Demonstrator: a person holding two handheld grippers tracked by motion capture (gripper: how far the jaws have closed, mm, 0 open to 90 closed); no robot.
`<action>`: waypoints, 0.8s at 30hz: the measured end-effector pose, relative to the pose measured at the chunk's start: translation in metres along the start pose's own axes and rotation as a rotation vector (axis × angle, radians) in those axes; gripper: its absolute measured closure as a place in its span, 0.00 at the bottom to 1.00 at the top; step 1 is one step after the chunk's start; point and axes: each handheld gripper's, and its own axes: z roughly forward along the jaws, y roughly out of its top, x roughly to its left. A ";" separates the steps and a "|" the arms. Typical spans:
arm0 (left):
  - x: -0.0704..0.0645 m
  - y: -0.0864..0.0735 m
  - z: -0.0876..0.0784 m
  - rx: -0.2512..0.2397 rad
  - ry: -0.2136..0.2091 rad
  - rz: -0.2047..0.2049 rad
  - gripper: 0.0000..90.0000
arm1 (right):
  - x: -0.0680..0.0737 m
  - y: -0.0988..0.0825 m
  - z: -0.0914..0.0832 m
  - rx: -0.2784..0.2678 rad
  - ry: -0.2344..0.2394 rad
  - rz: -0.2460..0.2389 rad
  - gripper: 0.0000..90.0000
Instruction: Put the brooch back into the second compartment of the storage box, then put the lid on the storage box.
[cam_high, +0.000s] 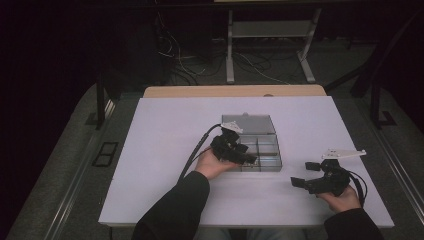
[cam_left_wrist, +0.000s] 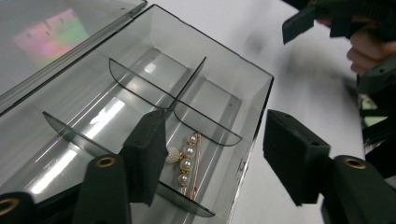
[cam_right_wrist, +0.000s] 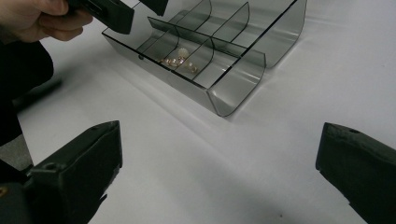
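Note:
A clear grey plastic box (cam_high: 278, 156) with several compartments stands mid-table, its lid (cam_high: 252, 124) folded back flat behind it. A gold pin with white pearls (cam_left_wrist: 186, 163) lies in a near compartment, also seen as the pearl pin (cam_right_wrist: 180, 60) from the right gripper view. My left gripper (cam_high: 248, 156) hovers over the box's near left part, tilted down. Its jaws (cam_left_wrist: 217, 140) stand open above the pin and touch nothing. To the right of the box, my right gripper (cam_high: 305, 174) rests low over the table, jaws (cam_right_wrist: 219, 140) wide open and empty, pointing toward the box (cam_right_wrist: 233, 100).
The white tabletop (cam_high: 165, 150) stretches wide on both sides of the box. A wooden edge (cam_high: 235, 91) runs along the far side. Beyond it are a desk frame (cam_high: 230, 50) and cables on a dark floor. Cables trail from both grippers.

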 end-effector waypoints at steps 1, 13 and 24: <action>0.001 0.000 -0.001 -0.005 -0.010 -0.011 0.40 | 0.000 0.000 0.000 -0.002 -0.001 -0.003 0.00; 0.009 0.002 -0.018 -0.065 0.020 -0.033 0.23 | -0.001 0.005 0.001 0.003 -0.010 -0.017 0.00; 0.021 0.003 -0.040 -0.094 0.089 -0.078 0.08 | -0.001 0.019 0.009 0.022 -0.012 -0.038 0.00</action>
